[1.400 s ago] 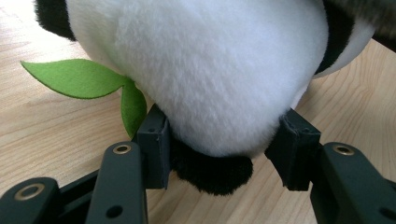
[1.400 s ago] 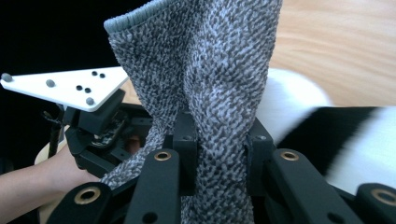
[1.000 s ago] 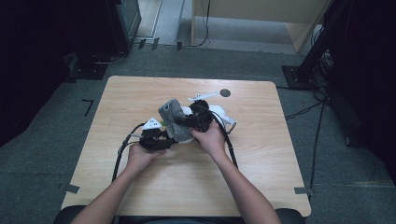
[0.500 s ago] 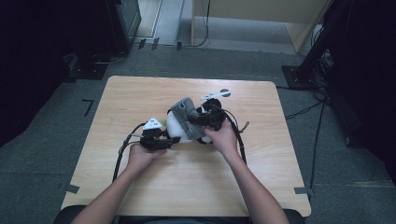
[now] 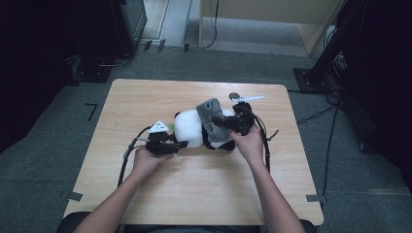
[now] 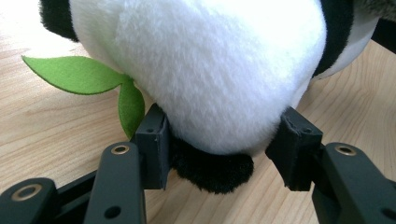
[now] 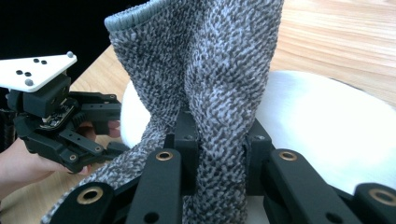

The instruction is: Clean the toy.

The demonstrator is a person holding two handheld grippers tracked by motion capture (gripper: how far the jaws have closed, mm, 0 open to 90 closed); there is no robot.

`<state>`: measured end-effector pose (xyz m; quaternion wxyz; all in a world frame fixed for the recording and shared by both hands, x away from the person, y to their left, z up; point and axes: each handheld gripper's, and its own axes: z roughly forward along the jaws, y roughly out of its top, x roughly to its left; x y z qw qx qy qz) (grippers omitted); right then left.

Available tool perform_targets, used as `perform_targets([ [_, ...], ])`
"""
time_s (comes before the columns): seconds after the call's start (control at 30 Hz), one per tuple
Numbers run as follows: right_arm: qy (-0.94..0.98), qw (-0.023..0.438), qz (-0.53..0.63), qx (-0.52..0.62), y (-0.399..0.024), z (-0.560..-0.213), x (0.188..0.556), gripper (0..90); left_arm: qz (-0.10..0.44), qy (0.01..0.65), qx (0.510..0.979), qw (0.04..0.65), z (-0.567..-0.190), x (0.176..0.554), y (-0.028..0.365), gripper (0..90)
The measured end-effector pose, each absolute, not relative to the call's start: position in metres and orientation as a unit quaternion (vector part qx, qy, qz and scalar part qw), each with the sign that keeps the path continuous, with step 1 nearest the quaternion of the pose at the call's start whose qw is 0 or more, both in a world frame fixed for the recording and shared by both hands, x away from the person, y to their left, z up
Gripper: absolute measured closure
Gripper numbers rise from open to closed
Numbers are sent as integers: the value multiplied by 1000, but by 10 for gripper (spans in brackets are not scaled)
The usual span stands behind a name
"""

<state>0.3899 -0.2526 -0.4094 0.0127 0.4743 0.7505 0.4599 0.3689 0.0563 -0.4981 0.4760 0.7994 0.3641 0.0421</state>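
I have a plush panda point(image 5: 190, 128) lying on its side near the middle of the wooden table point(image 5: 145, 97), and I work on it from both ends. My left gripper point(image 6: 219, 154) sits low at the toy's rounded white end. Its jaws stand wide apart, one on each side of that white bulge and a black furry patch beneath it, and the pads look to be touching the fur or just short of it; I judge this a loose bracing hold, not a firm clamp, meant to keep the toy from sliding toward me. A green felt leaf point(image 6: 81, 77) pokes out beside one jaw, flat on the wood.

My right gripper point(image 7: 218, 154) is clenched on a grey knitted cloth point(image 7: 210, 70), which seems to be a small garment with a ribbed hem at its top edge. The knit bunches tightly between the jaws and rises over the panda's white body. I hold it pinched there so that I can drag the fabric along the toy; whether I am pulling it on or off I cannot tell.

Beyond the panda a small dark disc point(image 5: 234, 95) lies on the table.
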Motion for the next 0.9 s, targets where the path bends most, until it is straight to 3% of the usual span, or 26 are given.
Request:
perform_targets([
  [0.2,739,25,460,492,-274,-407,387,736,38,363,801,475,-497,371,57,461],
  [0.9,707,2,465,533,-324,-418,389,741,34,366,799,476,-497,373,57,460],
])
